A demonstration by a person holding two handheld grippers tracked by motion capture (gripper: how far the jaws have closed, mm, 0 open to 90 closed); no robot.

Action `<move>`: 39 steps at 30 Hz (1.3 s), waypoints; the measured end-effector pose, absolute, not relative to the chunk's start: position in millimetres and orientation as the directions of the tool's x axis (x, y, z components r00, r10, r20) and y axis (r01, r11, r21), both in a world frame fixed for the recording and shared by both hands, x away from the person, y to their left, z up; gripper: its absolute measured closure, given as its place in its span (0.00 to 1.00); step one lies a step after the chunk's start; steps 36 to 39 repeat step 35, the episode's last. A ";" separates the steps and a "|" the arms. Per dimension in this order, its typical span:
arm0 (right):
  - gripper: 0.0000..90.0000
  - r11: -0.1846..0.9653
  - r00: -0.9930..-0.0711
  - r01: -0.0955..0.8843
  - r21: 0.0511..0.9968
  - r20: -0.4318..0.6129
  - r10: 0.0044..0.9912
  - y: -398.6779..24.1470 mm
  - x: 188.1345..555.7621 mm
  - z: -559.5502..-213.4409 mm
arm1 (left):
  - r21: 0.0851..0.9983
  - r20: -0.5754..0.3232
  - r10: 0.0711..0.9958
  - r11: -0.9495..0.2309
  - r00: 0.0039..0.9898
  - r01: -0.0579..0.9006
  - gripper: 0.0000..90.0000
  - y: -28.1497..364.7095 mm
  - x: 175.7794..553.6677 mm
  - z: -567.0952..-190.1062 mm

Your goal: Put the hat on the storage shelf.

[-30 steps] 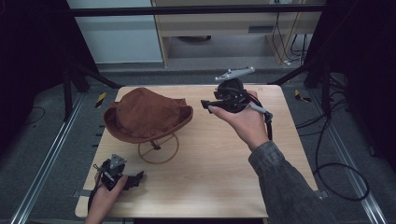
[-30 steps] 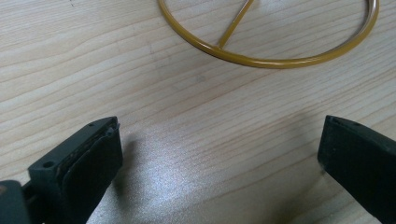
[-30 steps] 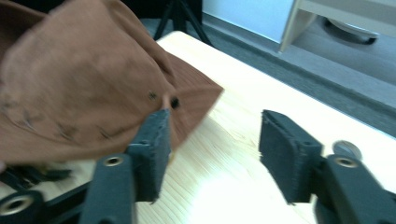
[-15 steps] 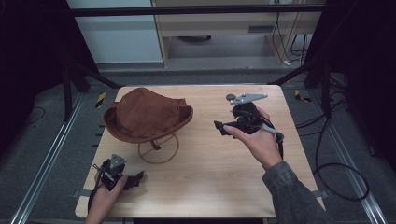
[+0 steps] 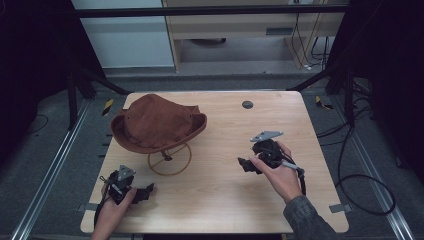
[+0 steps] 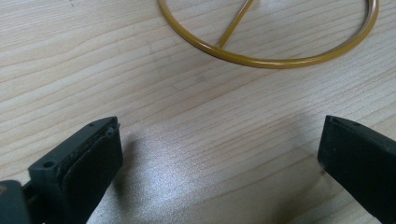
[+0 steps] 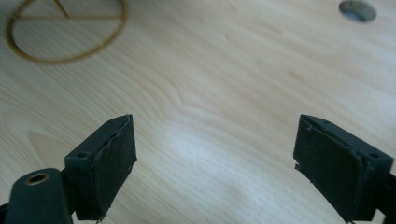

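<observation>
Brown hat [image 5: 157,122] on wire stand [image 5: 170,159], both tools apparently empty

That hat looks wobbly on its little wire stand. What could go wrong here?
The hat sits tilted on a thin stand, so a nudge from either gripper might tip it. The left gripper, open, rests close to the stand's ring and could knock it. The right gripper trails a cable that might snag.
</observation>
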State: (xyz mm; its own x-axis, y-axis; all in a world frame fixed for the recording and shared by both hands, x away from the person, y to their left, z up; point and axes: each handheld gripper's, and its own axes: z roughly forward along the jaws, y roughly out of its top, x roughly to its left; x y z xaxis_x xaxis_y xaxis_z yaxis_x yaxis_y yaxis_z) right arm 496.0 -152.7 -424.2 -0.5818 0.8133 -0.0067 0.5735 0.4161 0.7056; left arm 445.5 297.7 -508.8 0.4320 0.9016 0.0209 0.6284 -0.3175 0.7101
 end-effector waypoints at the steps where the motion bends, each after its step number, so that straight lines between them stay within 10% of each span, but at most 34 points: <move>1: 0.16 0.417 -0.577 0.580 0.699 -0.008 0.816 -154.2 495.8 -429.3 | 0.710 0.021 0.902 -0.318 0.432 0.628 0.00 297.7 445.5 -508.8; 21: 0.17 0.283 -0.434 0.689 0.667 0.067 0.898 -184.5 499.0 -499.0 | 0.710 0.021 0.901 -0.318 0.433 0.629 0.00 297.6 445.3 -508.8; 39: 0.14 0.293 -0.434 0.600 0.744 -0.004 0.901 -184.6 497.6 -511.5 | 0.710 0.022 0.901 -0.320 0.434 0.628 0.00 297.6 444.6 -508.9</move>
